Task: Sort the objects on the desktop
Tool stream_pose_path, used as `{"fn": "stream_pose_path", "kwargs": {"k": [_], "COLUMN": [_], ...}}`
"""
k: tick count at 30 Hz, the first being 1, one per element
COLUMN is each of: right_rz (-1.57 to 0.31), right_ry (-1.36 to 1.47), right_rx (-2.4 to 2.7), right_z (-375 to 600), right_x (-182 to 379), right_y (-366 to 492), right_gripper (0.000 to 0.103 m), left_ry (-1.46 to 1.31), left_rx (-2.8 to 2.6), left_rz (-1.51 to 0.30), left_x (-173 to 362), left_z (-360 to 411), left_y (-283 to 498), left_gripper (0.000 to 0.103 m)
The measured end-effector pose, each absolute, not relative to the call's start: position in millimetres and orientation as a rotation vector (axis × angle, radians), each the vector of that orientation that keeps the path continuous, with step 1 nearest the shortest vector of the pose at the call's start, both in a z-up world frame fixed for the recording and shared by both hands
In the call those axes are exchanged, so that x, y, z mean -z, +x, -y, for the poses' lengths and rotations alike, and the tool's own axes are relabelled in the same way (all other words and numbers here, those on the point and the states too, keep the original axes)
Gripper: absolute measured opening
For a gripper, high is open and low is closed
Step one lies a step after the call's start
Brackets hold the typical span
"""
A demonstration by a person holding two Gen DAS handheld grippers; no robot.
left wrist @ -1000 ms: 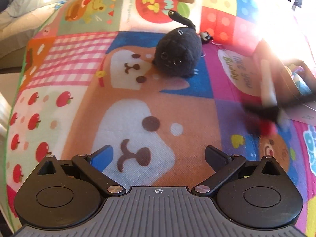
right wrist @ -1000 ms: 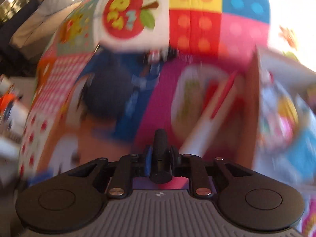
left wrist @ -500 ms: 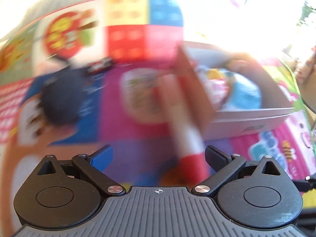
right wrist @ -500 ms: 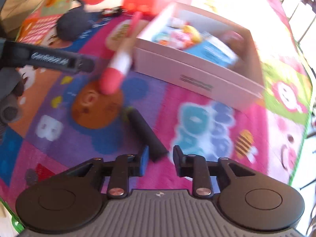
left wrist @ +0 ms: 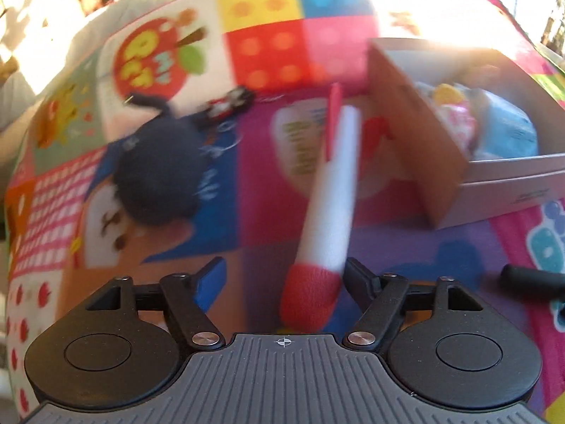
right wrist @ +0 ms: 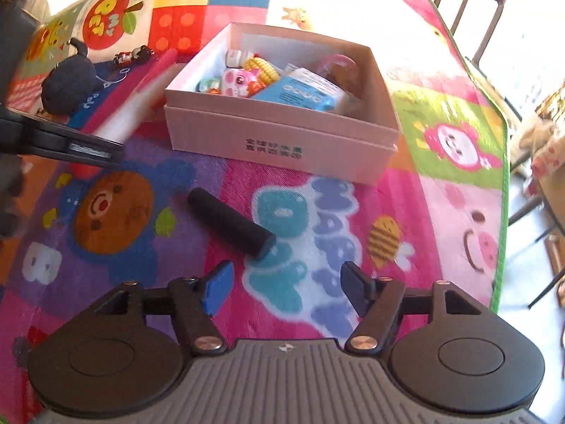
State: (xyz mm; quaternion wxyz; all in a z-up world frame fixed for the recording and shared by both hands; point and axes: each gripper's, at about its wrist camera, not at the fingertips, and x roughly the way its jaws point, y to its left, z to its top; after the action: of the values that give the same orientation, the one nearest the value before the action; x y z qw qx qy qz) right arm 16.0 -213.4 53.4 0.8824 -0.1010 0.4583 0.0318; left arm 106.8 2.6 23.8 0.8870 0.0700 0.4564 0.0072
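Home playroom: cartoon play mat (right wrist: 441, 190), toy box (right wrist: 282, 141).

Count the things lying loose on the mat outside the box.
4: black cylinder before the right gripper, red-and-white pen by the left gripper, dark plush and small figurine farther back. Others may be hidden.

Red-tipped white tube (left wrist: 335, 190) between spread fingers (left wrist: 356, 277)

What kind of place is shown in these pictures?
Probably a room in a home, perhaps a child's play area. The things lie on a colourful cartoon-printed play mat, a pink cardboard box holds small toys, and a dark round plush toy lies nearby. Chair legs stand by the mat's edge.
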Motion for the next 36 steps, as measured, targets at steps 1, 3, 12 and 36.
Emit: {"fn": "stream_pose_path", "kwargs": {"k": [1, 3, 12, 36], "right_rz": [-0.936, -0.885, -0.907, -0.703], "right_ry": [-0.24, -0.289, -0.105, -0.097], "right_rx": [-0.034, 0.072, 0.065, 0.119], "right_z": [211.0, 210.5, 201.4, 173.4], "right_x": [-50.0, -44.7, -45.4, -7.7], "right_y": [21.4, 35.0, 43.0, 29.0], "right_gripper": [0.068, 0.068, 0.091, 0.103], "left_ry": [0.13, 0.119, 0.061, 0.042], "left_rx": [-0.009, 0.01, 0.059, 0.09], "left_rz": [-0.953, -0.96, -0.981, -0.745], "left_x": [-24.5, -24.6, -15.5, 2.9], "left_z": [-9.4, -18.0, -24.7, -27.6], "left_y": [103.1, 92.7, 48.3, 31.6], "left_gripper": [0.087, 0.091, 0.098, 0.103]}}
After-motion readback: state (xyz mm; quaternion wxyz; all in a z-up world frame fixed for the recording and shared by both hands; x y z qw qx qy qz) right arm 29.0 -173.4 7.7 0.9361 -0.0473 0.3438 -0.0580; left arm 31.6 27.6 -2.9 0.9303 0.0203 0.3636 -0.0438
